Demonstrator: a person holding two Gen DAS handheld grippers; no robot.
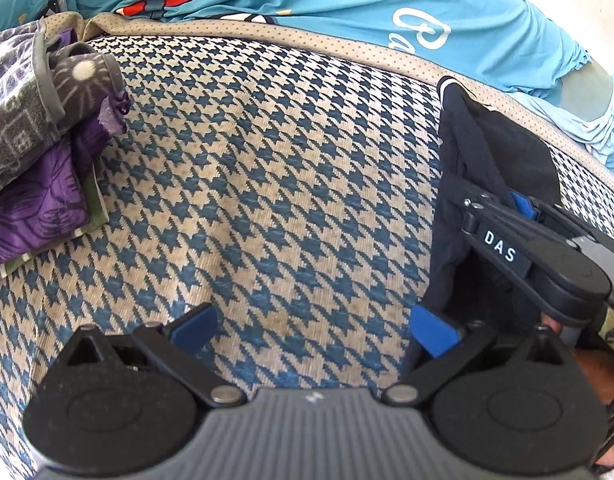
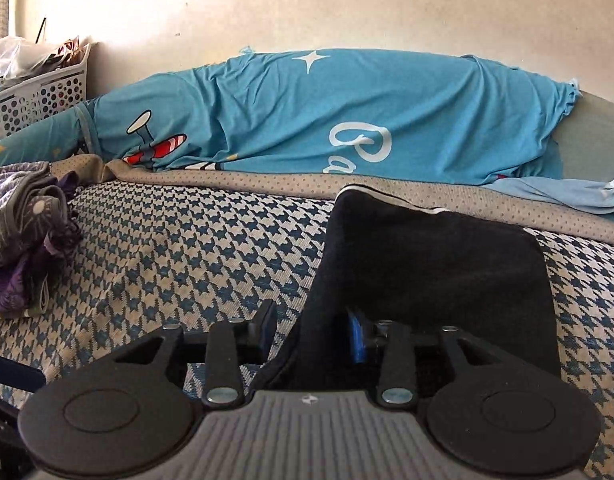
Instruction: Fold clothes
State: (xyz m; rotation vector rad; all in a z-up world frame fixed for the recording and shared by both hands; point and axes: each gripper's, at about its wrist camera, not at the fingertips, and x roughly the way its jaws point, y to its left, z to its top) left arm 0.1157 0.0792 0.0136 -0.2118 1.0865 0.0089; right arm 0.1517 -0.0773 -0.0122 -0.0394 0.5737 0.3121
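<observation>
At the far left a small heap of folded clothes (image 1: 35, 148) — grey patterned fabric over purple — sits on the blue-and-beige houndstooth bed cover (image 1: 267, 184). In the right wrist view a white perforated plastic laundry basket (image 2: 39, 96) stands behind that heap, against the cream wall (image 2: 307, 4). Along the back edge of the bed lies a long bolster in a turquoise printed cover (image 2: 307, 120), with a beige dotted border strip (image 2: 267, 188) of the bedding running in front of it.

The left gripper (image 1: 313, 330) hovers low over bare houndstooth, its blue-padded fingers wide apart and holding nothing; the right-hand pad sits just beside the edge of a black garment (image 2: 427, 264).

That black cloth lies on the right part of the bed, its far edge showing a thin white trim near the dotted strip. The right gripper (image 2: 313, 330) stands with its jaws apart — the cloth's near left edge rises between them, one pad on each side, not pinched.
</observation>
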